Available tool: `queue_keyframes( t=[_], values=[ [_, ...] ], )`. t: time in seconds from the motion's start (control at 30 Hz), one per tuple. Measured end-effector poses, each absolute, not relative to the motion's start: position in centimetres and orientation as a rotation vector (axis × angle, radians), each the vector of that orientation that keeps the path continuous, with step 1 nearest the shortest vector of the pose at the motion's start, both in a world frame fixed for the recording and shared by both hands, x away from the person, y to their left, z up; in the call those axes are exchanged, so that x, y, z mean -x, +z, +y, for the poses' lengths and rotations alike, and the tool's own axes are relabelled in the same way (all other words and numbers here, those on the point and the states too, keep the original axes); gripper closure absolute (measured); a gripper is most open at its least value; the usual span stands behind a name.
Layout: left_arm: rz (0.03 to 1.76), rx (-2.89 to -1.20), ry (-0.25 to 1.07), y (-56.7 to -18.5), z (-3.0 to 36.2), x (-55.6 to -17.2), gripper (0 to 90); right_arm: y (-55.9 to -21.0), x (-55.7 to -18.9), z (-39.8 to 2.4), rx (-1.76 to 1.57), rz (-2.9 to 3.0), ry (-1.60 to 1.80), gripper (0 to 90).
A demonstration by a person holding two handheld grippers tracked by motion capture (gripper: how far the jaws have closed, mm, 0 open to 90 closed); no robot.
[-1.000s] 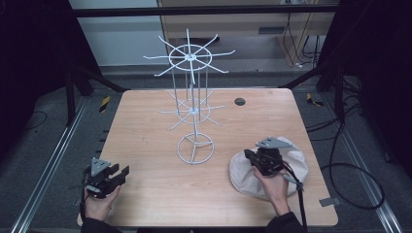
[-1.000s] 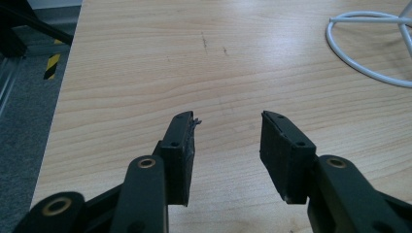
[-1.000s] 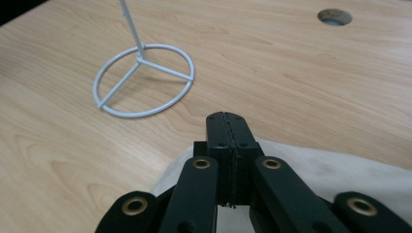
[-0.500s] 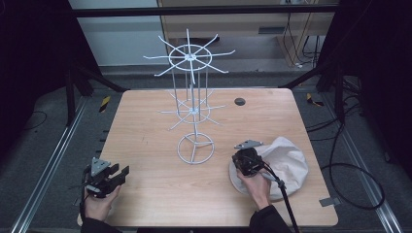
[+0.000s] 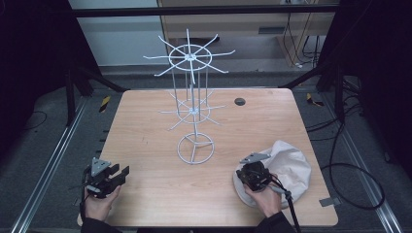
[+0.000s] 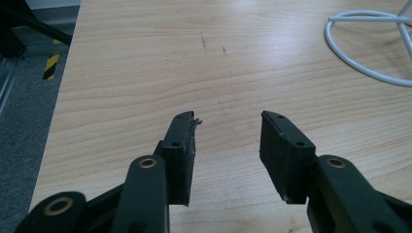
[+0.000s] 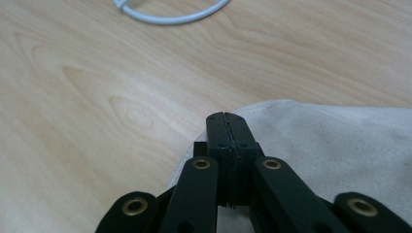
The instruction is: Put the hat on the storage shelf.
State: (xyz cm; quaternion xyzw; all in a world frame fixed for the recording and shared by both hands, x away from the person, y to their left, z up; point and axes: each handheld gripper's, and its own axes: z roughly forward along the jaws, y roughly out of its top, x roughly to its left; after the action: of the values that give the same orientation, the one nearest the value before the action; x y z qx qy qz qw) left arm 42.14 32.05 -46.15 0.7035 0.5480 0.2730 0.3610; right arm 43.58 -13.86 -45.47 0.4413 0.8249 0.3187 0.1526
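A white wire rack [image 5: 193,111] with spoke arms stands at the middle of the wooden table [image 5: 145,126]. A crumpled off-white cloth [image 5: 291,165] lies at the near right. My right gripper [image 5: 245,173] hangs over the cloth's left edge, held by a hand, jaws pressed together. In the right gripper view the shut gripper [image 7: 227,119] sits above the cloth's [image 7: 340,145] rim, with no fabric seen between the pads. My left gripper [image 5: 120,173] rests at the near left corner. Its open gripper [image 6: 228,128] has bare wood between the fingers.
The rack's round base ring [image 6: 364,48] lies ahead of the left gripper, and the same ring [image 7: 170,17] is beyond the right one. A small dark disc [image 5: 239,101] sits near the table's far edge. Black frame posts and cables surround the table.
My right gripper has moved left and down, from over the cloth's middle to its left edge. The left gripper has stayed where it was.
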Motion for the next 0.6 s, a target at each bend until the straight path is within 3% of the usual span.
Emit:
queue_keyframes(
  t=[0.6],
  values=[
    [1.413, -1.814, 0.705, -46.2, 32.0, -42.1, 56.8, -44.9, -38.6, -17.6, -1.199, 2.387, 0.994, 90.0]
  ],
)
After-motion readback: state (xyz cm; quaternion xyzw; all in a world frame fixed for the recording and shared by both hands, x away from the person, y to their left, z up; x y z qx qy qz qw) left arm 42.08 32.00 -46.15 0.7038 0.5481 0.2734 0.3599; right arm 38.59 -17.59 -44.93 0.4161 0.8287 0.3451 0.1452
